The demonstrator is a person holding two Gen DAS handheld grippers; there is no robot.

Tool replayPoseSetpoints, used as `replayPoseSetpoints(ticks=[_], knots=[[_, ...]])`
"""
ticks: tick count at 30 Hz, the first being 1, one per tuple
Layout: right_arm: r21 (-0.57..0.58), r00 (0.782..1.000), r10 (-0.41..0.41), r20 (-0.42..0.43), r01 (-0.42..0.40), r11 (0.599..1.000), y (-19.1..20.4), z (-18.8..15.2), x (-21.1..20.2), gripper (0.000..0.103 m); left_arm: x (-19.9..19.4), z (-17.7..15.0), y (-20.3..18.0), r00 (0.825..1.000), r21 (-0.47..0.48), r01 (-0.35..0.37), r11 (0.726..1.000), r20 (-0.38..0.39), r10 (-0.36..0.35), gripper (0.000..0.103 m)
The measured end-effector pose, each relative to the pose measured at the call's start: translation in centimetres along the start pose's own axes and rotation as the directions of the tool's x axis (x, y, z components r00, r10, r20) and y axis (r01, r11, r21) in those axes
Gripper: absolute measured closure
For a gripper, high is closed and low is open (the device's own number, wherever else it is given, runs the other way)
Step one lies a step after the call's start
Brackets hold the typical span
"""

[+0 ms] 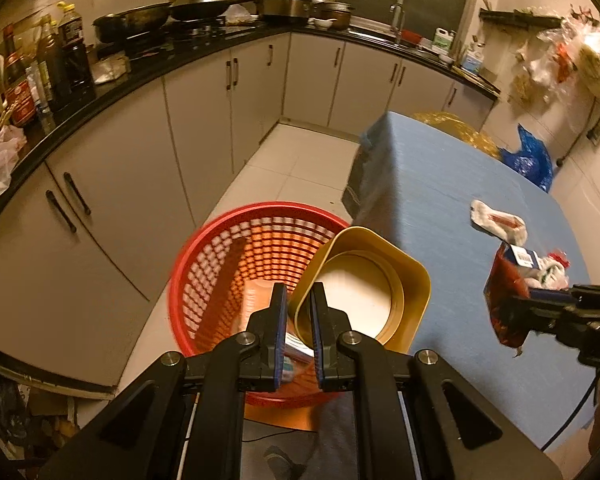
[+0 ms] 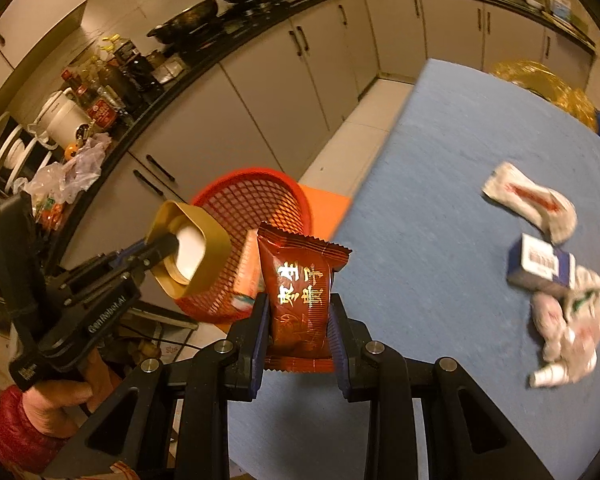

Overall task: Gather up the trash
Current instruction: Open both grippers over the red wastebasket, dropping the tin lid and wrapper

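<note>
2 grippers each clamp a piece of trash. The left gripper [image 1: 299, 312] pinches the thin wall of a glossy gold container [image 1: 364, 284], square-rimmed with rounded corners and a round white interior, tilted above the red plastic lattice basket [image 1: 220, 264] on the tiled floor. The right gripper [image 2: 299, 312] squeezes a crinkly dark-red foil packet [image 2: 300, 296] with gold lettering, upright over the edge of the blue cloth-covered table [image 2: 440, 200], where crumpled white wrappers [image 2: 532, 200] and a small blue-and-white carton [image 2: 540, 264] lie.
</note>
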State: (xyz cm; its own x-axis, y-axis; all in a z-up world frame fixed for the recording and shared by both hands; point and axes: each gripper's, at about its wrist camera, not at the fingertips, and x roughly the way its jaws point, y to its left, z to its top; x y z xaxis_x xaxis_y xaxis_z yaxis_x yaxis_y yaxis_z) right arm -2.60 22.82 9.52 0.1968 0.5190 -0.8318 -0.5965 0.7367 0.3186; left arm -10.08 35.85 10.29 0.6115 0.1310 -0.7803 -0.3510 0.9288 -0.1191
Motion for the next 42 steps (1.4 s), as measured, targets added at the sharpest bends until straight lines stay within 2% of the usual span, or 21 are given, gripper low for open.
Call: replayPoseSetpoints(ticks=[10, 19, 21, 22, 26, 28, 34, 37, 42], knots=[[0.01, 0.998, 0.052, -0.02, -0.052, 0.999, 2.1, 4.4, 3.2, 0.073, 2.0, 0.5, 3.1, 0.998, -0.037, -0.056, 0.998, -0.032, 0.055, 0.092], [0.002, 0.997, 0.07, -0.04, -0.07, 0.998, 3.3, 6.4, 5.9, 0.071, 3.4, 0.1, 5.0, 0.995, -0.06, -0.085, 0.995, -0.063, 0.081, 0.092], [0.004, 0.996, 0.083, -0.037, -0.083, 0.997, 3.3, 6.7, 6.1, 0.065, 3.4, 0.2, 5.2, 0.995, -0.069, -0.08, 0.994, -0.064, 0.075, 0.091], [0.004, 0.996, 0.088, -0.032, -0.088, 0.996, 3.3, 6.9, 6.0, 0.057, 3.4, 0.2, 5.3, 0.996, -0.072, -0.075, 0.995, -0.062, 0.071, 0.088], [0.002, 0.996, 0.085, -0.002, -0.085, 0.996, 3.2, 7.1, 5.0, 0.056, 2.6, 0.4, 5.4, 0.996, -0.08, -0.086, 0.993, -0.037, 0.083, 0.069], [0.012, 0.997, 0.083, 0.009, -0.083, 0.997, 2.8, 6.8, 4.3, 0.056, 2.3, 0.5, 5.4, 0.996, -0.089, -0.081, 0.993, -0.031, 0.078, 0.063], [0.044, 0.998, 0.061, 0.02, -0.062, 0.997, 1.0, 4.7, 2.5, 0.055, 1.5, 0.5, 4.3, 0.998, -0.096, -0.058, 0.994, -0.012, 0.057, 0.063], [0.08, 0.999, 0.047, 0.016, -0.048, 0.996, -0.7, 2.8, 1.8, 0.052, 1.2, 0.0, 2.9, 0.999, -0.084, -0.038, 0.996, -0.013, 0.037, 0.063], [0.14, 1.0, 0.029, 0.003, -0.029, 0.99, -3.6, -0.2, 0.8, 0.051, 0.9, -1.1, -0.4, 1.0, -0.029, -0.004, 1.0, -0.027, 0.003, 0.063]])
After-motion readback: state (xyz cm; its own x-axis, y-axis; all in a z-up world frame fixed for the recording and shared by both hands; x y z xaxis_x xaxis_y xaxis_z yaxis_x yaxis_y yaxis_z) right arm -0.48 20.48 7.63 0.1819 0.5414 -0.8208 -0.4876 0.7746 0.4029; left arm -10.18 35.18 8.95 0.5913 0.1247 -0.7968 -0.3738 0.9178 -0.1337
